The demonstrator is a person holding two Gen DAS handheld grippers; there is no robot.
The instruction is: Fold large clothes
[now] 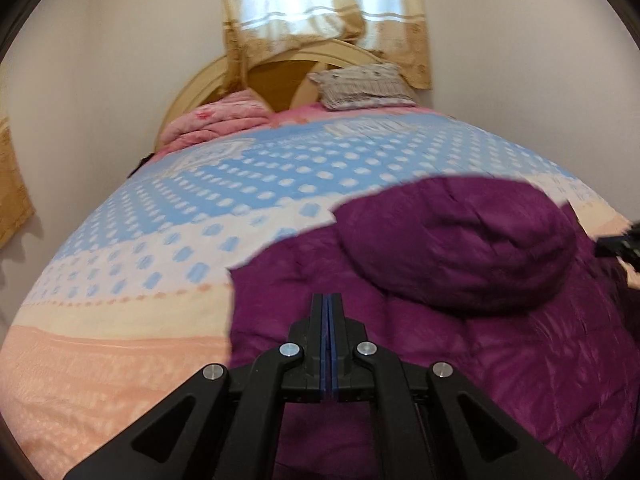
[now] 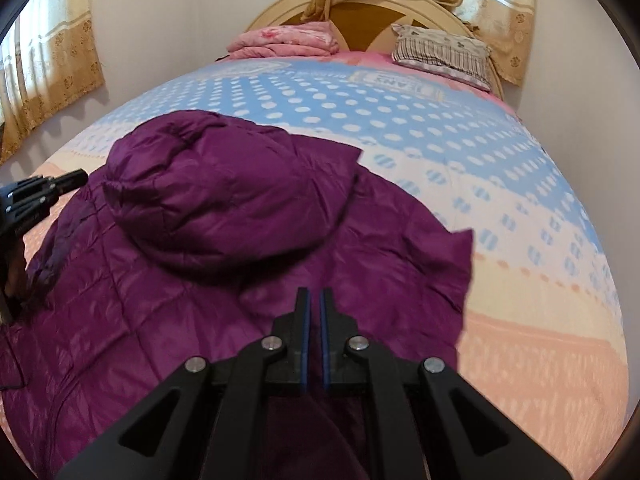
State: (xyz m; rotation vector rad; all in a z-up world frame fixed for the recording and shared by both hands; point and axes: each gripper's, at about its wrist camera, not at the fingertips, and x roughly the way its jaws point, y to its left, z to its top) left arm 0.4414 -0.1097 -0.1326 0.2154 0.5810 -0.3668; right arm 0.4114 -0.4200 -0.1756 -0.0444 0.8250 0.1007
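A purple quilted hooded jacket (image 1: 460, 320) lies spread on the bed, its puffy hood (image 1: 460, 240) resting on top of the body. In the right wrist view the jacket (image 2: 168, 320) fills the lower left, hood (image 2: 224, 200) toward the headboard. My left gripper (image 1: 328, 300) is shut with nothing visible between the pads, just above the jacket's left part. My right gripper (image 2: 315, 296) has a narrow gap between its pads, empty, above the jacket's right part. The right gripper shows at the right edge of the left wrist view (image 1: 618, 246); the left gripper shows at the left edge of the right wrist view (image 2: 40, 192).
The bed cover (image 1: 180, 240) is blue with white dots, then cream and peach toward me. A folded pink blanket (image 1: 216, 120) and a striped pillow (image 1: 364, 86) lie at the wooden headboard (image 1: 280, 76). Curtains (image 1: 320, 12) hang behind it. Walls close both sides.
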